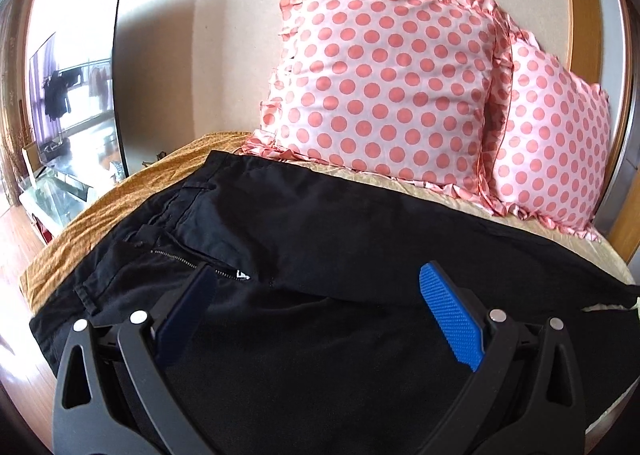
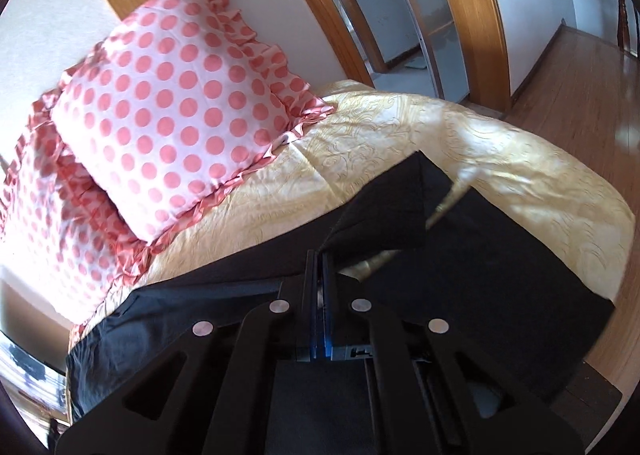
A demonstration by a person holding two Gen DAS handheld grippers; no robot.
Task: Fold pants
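Note:
Black pants lie spread across the bed, waistband and open zipper at the left of the left wrist view. My left gripper hovers just above the seat of the pants, its blue pads wide apart and open with nothing pinched. In the right wrist view my right gripper is shut on the end of a pant leg, which rises off the bed as a raised flap. The other leg lies flat to the right.
Two pink polka-dot pillows lean on the wall at the head of the bed. The yellow patterned bedspread shows beyond the pants. A TV stands left; the wooden floor and a doorframe are right.

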